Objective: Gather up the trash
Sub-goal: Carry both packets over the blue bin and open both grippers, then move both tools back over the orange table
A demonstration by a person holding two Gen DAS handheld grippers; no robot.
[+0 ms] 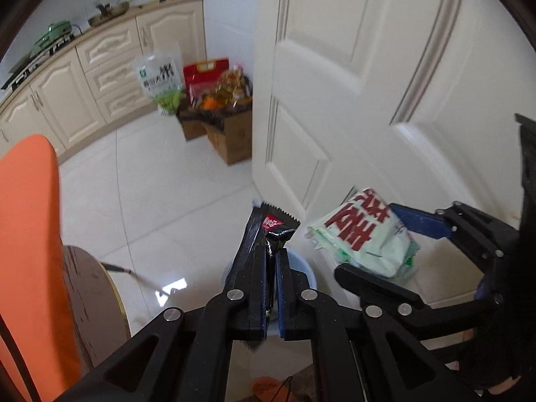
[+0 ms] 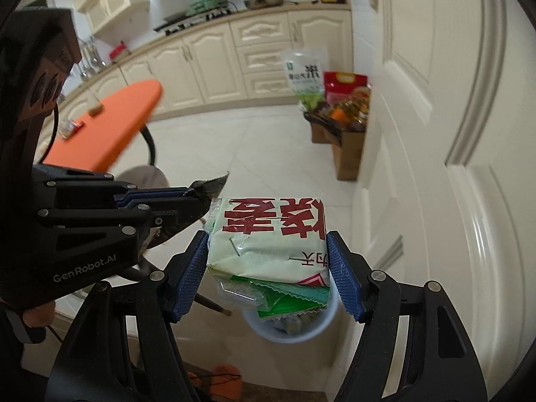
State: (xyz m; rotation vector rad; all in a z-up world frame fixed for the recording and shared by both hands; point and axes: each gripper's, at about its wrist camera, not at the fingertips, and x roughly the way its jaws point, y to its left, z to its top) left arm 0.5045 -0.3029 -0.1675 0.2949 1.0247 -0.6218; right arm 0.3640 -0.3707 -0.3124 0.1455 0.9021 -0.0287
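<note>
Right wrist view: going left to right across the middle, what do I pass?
Left gripper shut on black wrapper → pale green packet in right gripper → cardboard box → white door.

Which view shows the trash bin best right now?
The right wrist view: the bin sits below the green packet, its white rim and some trash inside visible. In the left wrist view the bin is mostly hidden behind the left gripper.
</note>
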